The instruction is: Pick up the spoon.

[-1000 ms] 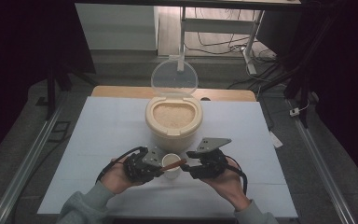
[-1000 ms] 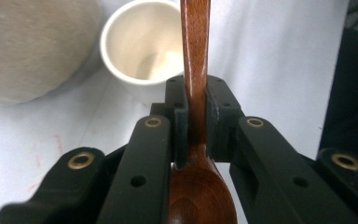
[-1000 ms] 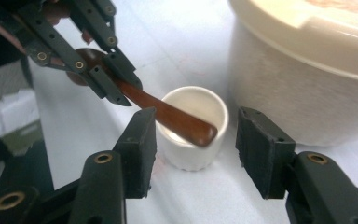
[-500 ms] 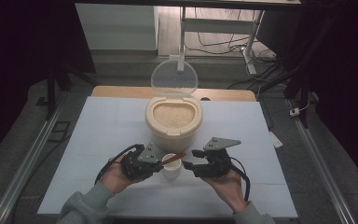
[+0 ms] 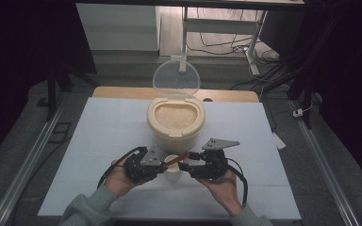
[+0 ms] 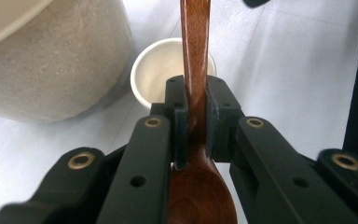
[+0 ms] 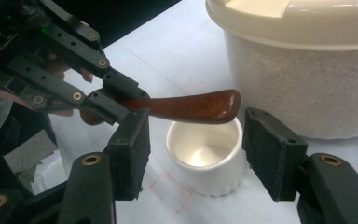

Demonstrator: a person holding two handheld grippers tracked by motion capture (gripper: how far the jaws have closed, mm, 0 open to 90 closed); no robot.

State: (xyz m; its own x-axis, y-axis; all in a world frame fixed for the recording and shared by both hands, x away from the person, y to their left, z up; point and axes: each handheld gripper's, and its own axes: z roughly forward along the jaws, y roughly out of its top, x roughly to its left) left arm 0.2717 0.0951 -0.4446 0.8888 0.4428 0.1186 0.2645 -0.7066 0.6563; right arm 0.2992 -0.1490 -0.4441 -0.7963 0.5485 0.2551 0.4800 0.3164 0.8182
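A brown wooden spoon (image 6: 195, 56) is clamped at its neck in my left gripper (image 6: 195, 100), which is shut on it. The spoon's bowl points back toward the hand and its handle (image 7: 186, 107) reaches out over a small white cup (image 7: 205, 158), which is empty. My right gripper (image 7: 196, 144) is open, one jaw on each side of the cup and the handle's end, touching neither. In the high view the left gripper (image 5: 162, 165) and right gripper (image 5: 185, 165) face each other across the cup (image 5: 172, 172) near the table's front edge.
A beige tub of rice (image 5: 175, 117) stands just behind the cup, with its clear lid (image 5: 176, 80) tipped up at the back. Its wall (image 7: 303, 84) is close beside the right jaw. The white table top (image 5: 99, 136) spreads to both sides.
Both hands have shifted only slightly. The spoon stays in the left gripper over the cup, and the right gripper stays open beside it.
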